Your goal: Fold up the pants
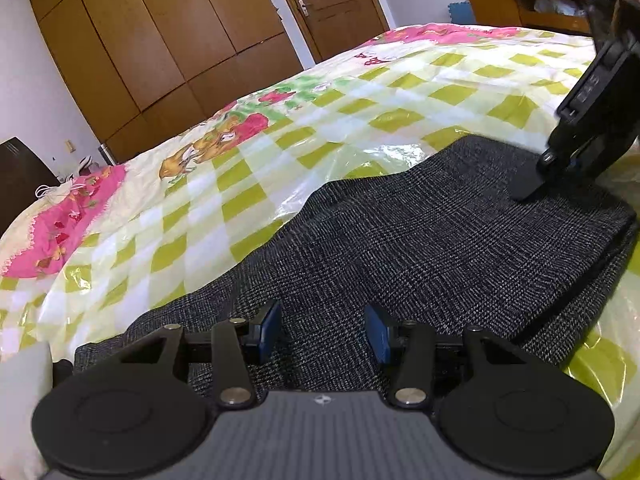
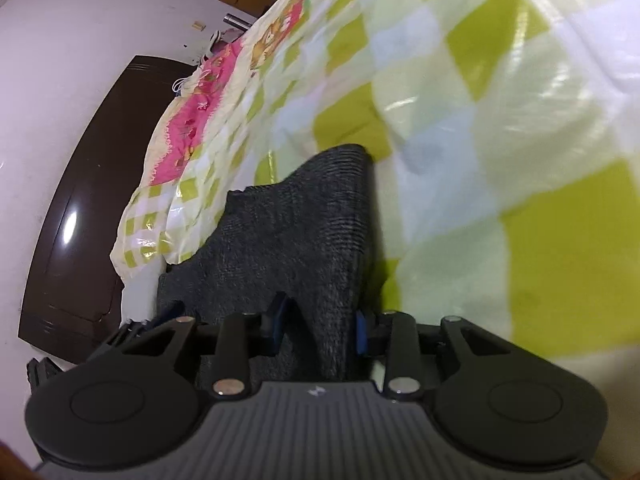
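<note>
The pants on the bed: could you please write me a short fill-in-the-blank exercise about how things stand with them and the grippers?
1. The grey pants lie on a checked sheet of white and ____ squares.
2. The fabric bunched between the right gripper pads belongs to the ____.
3. The left gripper pads are ____ in colour.

Missing words: green; pants; blue

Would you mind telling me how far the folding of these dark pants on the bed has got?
Done: the pants lie doubled on the checked bedcover, one layer over another at the near right edge. In hand: the right gripper pinches a raised ridge of cloth; the left gripper hovers open over the fabric. Left: laying that ridge over and smoothing, since the pants still lie long.
</note>
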Demonstrator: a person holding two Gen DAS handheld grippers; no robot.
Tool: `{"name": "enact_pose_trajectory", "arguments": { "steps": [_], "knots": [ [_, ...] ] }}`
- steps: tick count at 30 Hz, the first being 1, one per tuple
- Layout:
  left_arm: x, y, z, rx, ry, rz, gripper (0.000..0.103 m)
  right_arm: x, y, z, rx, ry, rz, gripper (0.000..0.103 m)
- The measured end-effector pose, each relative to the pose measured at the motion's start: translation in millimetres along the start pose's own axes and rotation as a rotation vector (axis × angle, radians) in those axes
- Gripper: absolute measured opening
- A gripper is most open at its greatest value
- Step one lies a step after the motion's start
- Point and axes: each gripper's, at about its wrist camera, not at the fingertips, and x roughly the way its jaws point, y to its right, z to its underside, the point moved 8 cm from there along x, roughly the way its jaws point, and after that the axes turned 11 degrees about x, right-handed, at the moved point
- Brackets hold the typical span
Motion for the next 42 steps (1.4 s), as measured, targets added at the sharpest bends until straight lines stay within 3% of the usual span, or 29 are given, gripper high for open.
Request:
{"name": "enact_pose_trajectory", "arguments": {
  "steps": [1,2,5,8,9,14,19,24,27,29,32,35,37,39,42],
  "knots": [
    [-0.5,-0.2,0.9,-0.002,-0.002,0.006,0.058,-4.3,-3.5,1.4,-0.006,-0.004,-0.005,0.017],
    [-0.4,-0.2,2.3,-0.009,-0.004,0.012,0.058,-14.0,-6.9,4.6,0.004,-0.006,-0.037,0.014],
    [4.0,3.8,4.3,-0.009,-0.022,0.009,0.058,-21.5,-10.7,10.0,0.032,-0.015,-0.112,0.016],
    [5.0,12.1,-0.9,0.052,-0.043,-0.019,0.056,8.8,-5.4,17.4,0.033,-0.061,-0.063,0.018],
    [4.8,15.0,-2.4,0.068,-0.052,-0.024,0.056,14.4,-6.1,18.8,0.026,-0.054,-0.044,0.013],
    [-4.8,48.3,-27.1,0.130,-0.032,0.062,0.055,-20.3,-8.1,10.9,0.026,0.031,-0.068,0.006],
    [-15.2,85.7,-65.3,0.165,0.065,0.129,0.057,-80.7,13.0,9.8,0.025,0.101,0.018,0.006],
    [-12.1,88.2,-96.6,0.113,0.144,0.050,0.057,-133.3,21.9,4.5,0.018,0.175,0.121,0.006],
    [0.1,93.3,-100.8,0.154,0.151,-0.018,0.058,-149.4,13.5,5.7,-0.029,0.193,0.186,0.006],
    [27.0,109.0,-84.3,0.214,0.048,0.031,0.057,-153.0,3.2,6.2,-0.051,0.206,0.199,0.006],
    [26.7,113.0,-81.7,0.230,0.072,0.029,0.053,-148.9,-14.5,7.7,-0.062,0.224,0.193,0.006],
    [10.0,97.8,-86.2,0.133,0.126,0.045,0.055,-145.4,-29.3,10.8,-0.113,0.252,0.261,0.007],
    [17.5,101.2,-76.6,0.162,0.071,0.071,0.054,-145.7,-41.4,11.3,-0.109,0.260,0.260,0.007],
    [15.5,103.4,-69.8,0.202,0.091,0.062,0.054,-144.9,-54.5,10.3,-0.129,0.266,0.280,0.007],
    [-5.5,89.3,-68.8,0.159,0.132,0.078,0.055,-136.5,-79.1,9.2,-0.187,0.260,0.311,0.007]
  ]
}}
